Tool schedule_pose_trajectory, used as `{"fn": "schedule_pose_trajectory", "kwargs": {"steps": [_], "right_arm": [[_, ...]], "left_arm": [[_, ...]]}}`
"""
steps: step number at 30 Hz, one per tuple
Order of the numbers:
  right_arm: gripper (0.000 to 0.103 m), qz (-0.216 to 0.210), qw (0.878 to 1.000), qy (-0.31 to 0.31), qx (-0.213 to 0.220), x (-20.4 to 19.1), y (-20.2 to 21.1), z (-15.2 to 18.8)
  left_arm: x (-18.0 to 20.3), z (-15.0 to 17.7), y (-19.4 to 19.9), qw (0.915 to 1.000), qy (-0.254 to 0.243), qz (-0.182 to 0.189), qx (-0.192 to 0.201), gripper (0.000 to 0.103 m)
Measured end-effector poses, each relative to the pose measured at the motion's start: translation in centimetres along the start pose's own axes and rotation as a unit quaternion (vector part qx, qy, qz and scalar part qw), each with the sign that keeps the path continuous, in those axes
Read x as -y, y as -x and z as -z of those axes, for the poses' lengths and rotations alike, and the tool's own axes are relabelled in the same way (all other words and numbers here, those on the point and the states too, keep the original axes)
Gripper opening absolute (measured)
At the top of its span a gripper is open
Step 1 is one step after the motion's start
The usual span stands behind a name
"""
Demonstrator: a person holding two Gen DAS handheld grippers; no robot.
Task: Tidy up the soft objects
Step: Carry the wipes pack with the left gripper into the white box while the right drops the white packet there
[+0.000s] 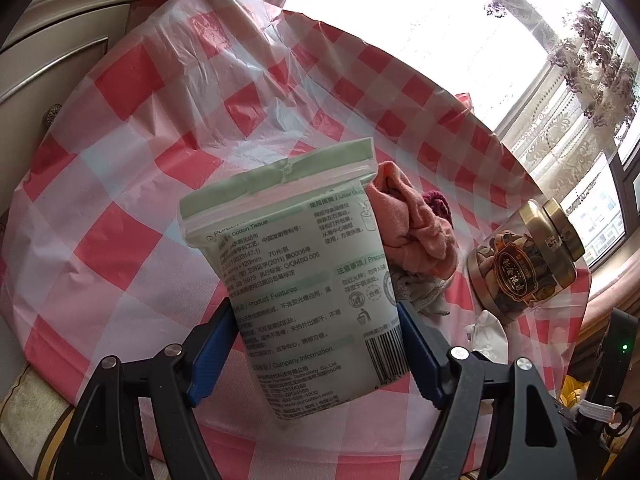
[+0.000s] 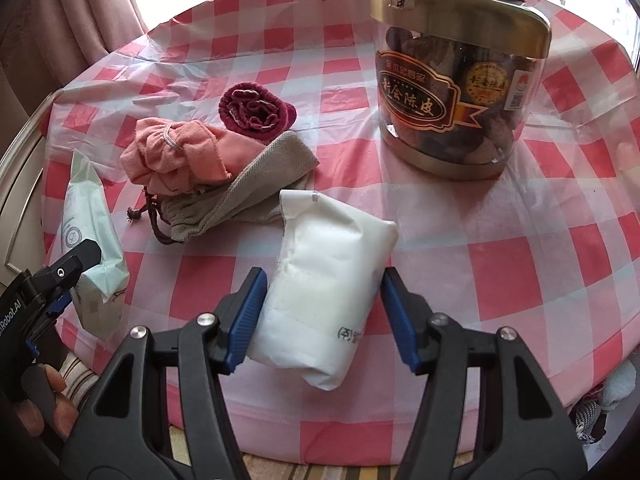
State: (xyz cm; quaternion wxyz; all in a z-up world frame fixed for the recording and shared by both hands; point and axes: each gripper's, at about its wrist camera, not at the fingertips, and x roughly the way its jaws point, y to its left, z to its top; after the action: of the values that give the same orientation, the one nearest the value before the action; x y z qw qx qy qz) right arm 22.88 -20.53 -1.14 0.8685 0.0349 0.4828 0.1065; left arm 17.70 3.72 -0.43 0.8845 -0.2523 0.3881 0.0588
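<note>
My left gripper (image 1: 320, 344) is shut on a pale green cotton tissue pack (image 1: 296, 280) and holds it up over the checked table; the pack also shows at the left of the right wrist view (image 2: 92, 232). My right gripper (image 2: 320, 312) is closed around a white soft packet (image 2: 328, 280), both blue pads touching its sides. A pink cloth bundle (image 2: 176, 156), a dark red rolled cloth (image 2: 256, 108) and a grey drawstring pouch (image 2: 240, 192) lie together mid-table. The pink bundle shows behind the green pack in the left wrist view (image 1: 416, 232).
A clear jar with a gold lid (image 2: 460, 80) stands at the back right; it also shows in the left wrist view (image 1: 524, 264). The round table has a red and white checked plastic cover (image 2: 500, 264). A cabinet (image 1: 52, 60) stands at the left, curtains and a window behind.
</note>
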Motion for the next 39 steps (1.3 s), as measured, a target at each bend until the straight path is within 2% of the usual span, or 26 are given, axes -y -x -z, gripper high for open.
{"fn": "schedule_pose_trajectory", "kwargs": {"steps": [6,24,31,39], "right_arm": [[0.062,0.009,1.0,0.007,0.013,1.4,2.3,0.9],[0.062,0.045,0.998,-0.024,0.04,9.1,9.2,5.0],[0.062,0.074,0.995,-0.051,0.048,13.9,12.0,7.3],[0.062,0.13,0.986,-0.098,0.044,21.2,15.2,11.1]], "left_arm": [[1.8,0.9,1.4,0.9995,-0.03,0.0,0.009,0.078],[9.4,5.1,3.8,0.992,-0.117,0.047,-0.01,0.078],[13.8,7.7,4.2,0.9828,-0.165,0.077,-0.029,0.078],[19.8,11.3,4.8,0.9637,-0.232,0.12,-0.054,0.078]]}}
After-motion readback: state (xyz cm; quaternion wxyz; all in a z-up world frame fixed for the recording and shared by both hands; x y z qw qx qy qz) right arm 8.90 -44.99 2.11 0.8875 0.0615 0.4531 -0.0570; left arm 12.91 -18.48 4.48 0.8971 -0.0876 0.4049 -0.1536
